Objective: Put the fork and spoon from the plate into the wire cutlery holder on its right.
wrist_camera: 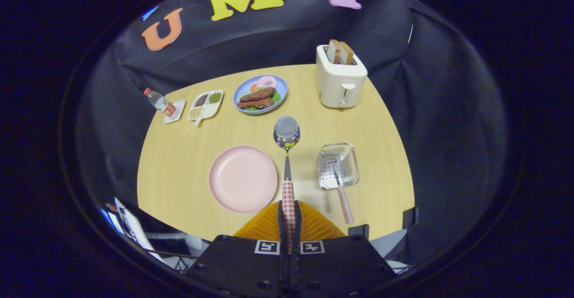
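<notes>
Jaws: gripper [289, 219] clamped on the red-and-white checked handle of the steel spoon [287, 154], both fingers pressing it; bowl sticks out ahead, held above the bench.
Plate: round pink plate [242, 178] just left of the spoon, bare.
Holder: perforated steel cutlery holder [337, 166] right of the spoon; looks tipped on its side, mouth facing near side.
Fork: checked-handled fork [341, 195] already in the holder, handle poking out toward the near bench edge.
Stage: likely carrying the spoon across to the holder.
Risk: spoon bowl or handle could knock the fork handle or shove the light holder; slim handle may pivot in the jaws.
Room: light wooden bench [179, 154] open between plate and holder; holder sits near the right edge, little margin there.
Far: white toaster [340, 80] with bread, blue plate of food [260, 93], well clear.
</notes>
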